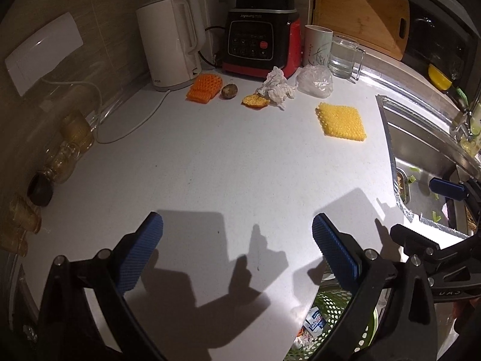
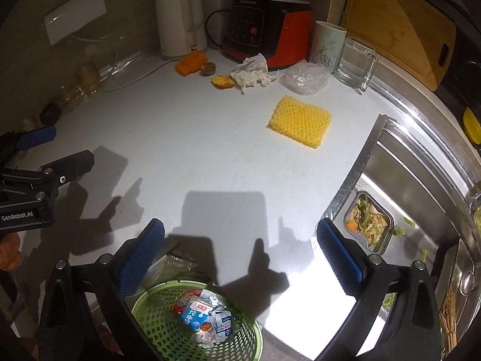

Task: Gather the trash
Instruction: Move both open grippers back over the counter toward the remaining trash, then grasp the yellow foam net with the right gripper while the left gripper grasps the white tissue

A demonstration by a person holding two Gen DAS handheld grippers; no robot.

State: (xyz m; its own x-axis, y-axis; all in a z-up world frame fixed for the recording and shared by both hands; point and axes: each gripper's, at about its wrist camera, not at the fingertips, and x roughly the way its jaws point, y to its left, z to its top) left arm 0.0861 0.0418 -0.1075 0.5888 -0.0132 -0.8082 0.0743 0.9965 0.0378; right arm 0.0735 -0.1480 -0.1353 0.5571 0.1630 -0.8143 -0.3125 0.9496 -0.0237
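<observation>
Green basket [image 2: 168,331] half-hidden behind right gripper [image 2: 240,258] fingers [image 2: 141,258].

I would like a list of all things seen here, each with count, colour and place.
kettle: 1, white, back left
blender: 1, black-red, back
cup: 1, white, beside blender
mug: 1, clear glass, right of cup
tissue: 1, white, before blender
bag: 1, clear, right of tissue
peel: 1, orange, left of tissue
sponge: 1, yellow, near sink
sink: 1, steel, right
basket: 1, green, below counter edge
left gripper: open
right gripper: open
</observation>
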